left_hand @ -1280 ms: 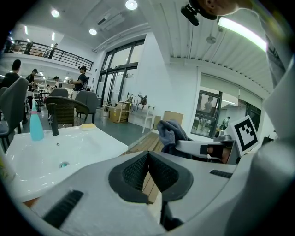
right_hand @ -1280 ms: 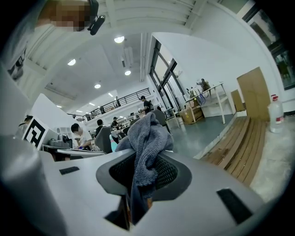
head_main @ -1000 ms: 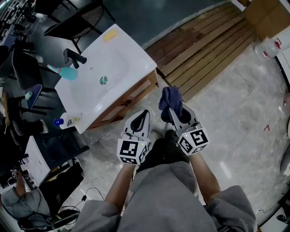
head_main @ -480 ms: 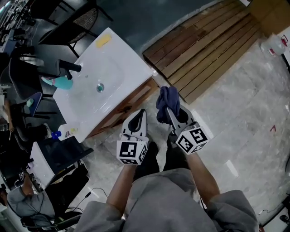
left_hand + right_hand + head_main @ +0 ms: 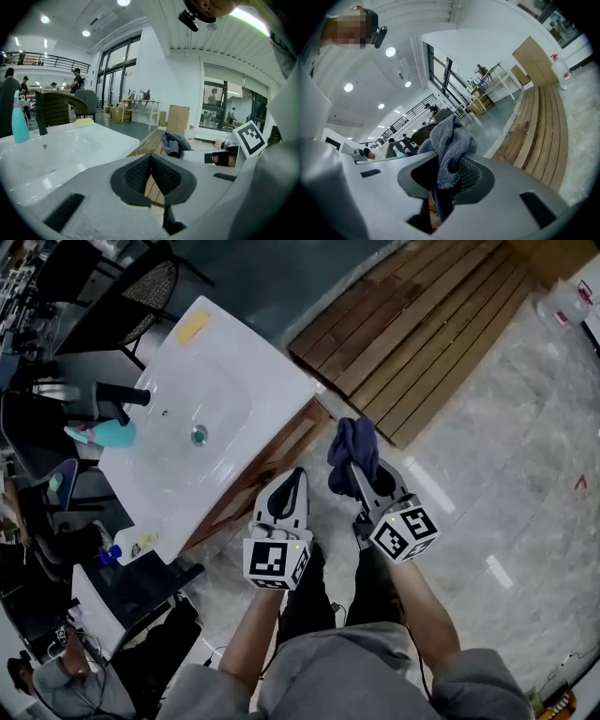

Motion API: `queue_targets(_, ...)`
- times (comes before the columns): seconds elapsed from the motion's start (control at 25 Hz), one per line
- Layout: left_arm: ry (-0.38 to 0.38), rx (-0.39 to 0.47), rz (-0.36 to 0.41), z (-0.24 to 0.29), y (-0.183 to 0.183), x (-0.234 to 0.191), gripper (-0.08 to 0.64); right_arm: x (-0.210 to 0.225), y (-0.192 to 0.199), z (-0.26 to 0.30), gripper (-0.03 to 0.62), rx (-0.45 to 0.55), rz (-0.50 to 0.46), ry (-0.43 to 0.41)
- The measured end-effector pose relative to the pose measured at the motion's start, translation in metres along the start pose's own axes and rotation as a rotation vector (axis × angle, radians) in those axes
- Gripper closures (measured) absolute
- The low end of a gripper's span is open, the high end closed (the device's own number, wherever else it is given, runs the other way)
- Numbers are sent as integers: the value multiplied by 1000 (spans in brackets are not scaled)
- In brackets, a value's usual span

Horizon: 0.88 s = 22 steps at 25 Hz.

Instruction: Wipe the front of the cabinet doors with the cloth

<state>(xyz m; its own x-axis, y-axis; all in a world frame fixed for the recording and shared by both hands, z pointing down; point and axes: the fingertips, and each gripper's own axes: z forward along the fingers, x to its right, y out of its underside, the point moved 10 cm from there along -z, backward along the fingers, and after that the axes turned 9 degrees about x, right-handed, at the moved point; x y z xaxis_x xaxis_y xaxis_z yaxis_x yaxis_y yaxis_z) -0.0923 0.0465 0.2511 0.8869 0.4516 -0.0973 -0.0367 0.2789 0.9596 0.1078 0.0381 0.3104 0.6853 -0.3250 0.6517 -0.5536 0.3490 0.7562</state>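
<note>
While the right gripper (image 5: 359,472) clamps the cloth (image 5: 353,441), the left gripper (image 5: 296,480) beside it is closed and empty, with the cabinet (image 5: 270,461) just ahead-left of it.

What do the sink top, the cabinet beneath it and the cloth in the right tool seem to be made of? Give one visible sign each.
Sink top: probably glazed ceramic or cast resin; white, glossy, reflecting lights.
Cabinet: wood or wood veneer; reddish-brown front.
Cloth: soft textile, possibly microfibre; matt blue-grey, fuzzy surface, drooping in folds.
</note>
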Motion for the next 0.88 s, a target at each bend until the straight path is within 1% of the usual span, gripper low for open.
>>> queue_targets(0.16,21,-1,3,-3,13,-11,551,-3,22,-1,511,14,28,23)
queue_targets(0.32,31,0,8,-2,23,-17,551,-1,37,-1,511,31,60,40)
queue_targets(0.6,29,17,7,0,42,-22,551,8,54,4,511,68,127,50)
queue_targets(0.72,29,26,4,3,50,-25,551,15,63,12,511,73,132,41)
queue_targets(0.88,14,33,8,8,63,-28,551,27,80,22,511,75,176,39)
